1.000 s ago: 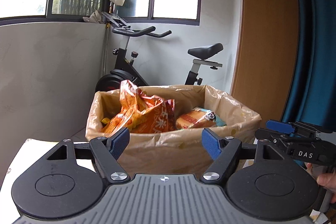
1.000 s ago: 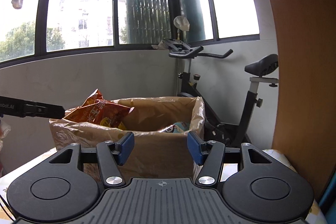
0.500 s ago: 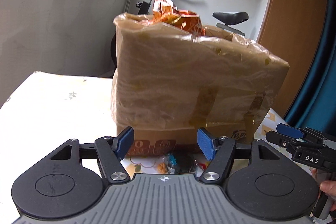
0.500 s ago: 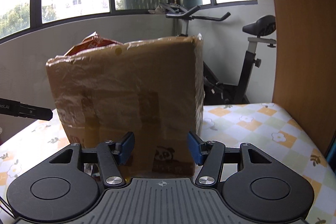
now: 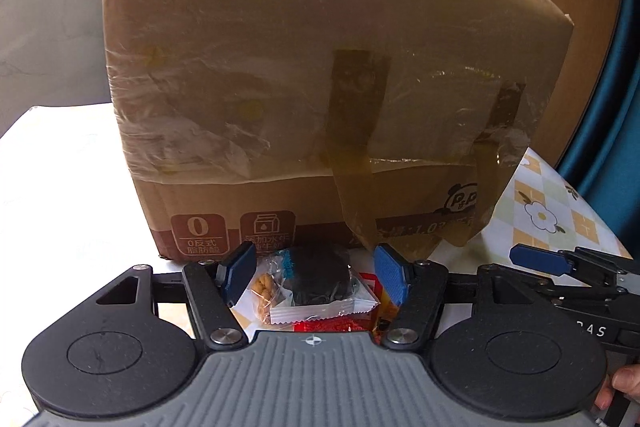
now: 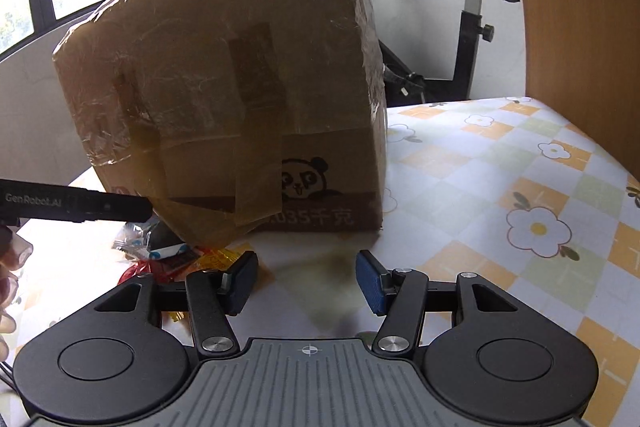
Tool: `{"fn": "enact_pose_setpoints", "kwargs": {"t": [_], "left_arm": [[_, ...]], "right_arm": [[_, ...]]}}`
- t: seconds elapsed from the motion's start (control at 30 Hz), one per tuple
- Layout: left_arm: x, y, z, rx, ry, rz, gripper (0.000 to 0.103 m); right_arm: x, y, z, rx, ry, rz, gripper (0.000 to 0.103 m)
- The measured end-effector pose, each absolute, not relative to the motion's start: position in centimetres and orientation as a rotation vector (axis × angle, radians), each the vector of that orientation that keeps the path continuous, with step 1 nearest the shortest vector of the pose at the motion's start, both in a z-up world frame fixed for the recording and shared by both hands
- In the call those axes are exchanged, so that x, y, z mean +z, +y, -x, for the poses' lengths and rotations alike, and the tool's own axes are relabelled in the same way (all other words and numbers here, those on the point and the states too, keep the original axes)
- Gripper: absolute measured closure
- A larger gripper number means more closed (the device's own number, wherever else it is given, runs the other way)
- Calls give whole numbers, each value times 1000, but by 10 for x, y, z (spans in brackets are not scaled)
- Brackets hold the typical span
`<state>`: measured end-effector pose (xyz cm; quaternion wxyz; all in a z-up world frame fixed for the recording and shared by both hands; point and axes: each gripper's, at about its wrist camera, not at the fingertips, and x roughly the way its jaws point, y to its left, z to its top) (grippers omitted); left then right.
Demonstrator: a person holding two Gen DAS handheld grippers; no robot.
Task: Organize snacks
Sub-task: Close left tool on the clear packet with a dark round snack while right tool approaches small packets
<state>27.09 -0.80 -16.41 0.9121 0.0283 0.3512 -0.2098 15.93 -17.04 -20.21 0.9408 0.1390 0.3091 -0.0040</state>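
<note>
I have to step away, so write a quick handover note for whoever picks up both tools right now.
Left tool: closing around the clear packet with a dark snack, pads not touching yet.
Right tool: open, empty, over bare tablecloth.
Loose snack packets lie in a pile at the foot of the taped cardboard box.
Done: cannot tell from here; the box's inside is hidden.
Left: grip the dark packet, then sort the other packets.

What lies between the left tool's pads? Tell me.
In the left wrist view, small snack packets lie between the closing left tool's pads, untouched, before the cardboard box.
</note>
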Motion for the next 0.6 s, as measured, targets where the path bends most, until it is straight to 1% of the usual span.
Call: {"fn": "enact_pose_setpoints", "kwargs": {"t": [0.03, 0.1, 0.47, 0.57, 0.6], "left_arm": [[-166, -9, -272, -435, 733, -63, 41], [-171, -12, -275, -430, 749, -81, 45], [-187, -30, -279, -397, 761, -139, 43], [-190, -44, -275, -388, 742, -164, 51], [-190, -44, -273, -378, 736, -167, 56]], "right_arm": [[-203, -171, -159, -3, 635, -291, 51], [-204, -172, -160, 10, 633, -301, 51], [-205, -181, -160, 37, 622, -364, 51], [-205, -183, -159, 38, 620, -381, 51], [-205, -183, -159, 39, 620, -383, 51]]}}
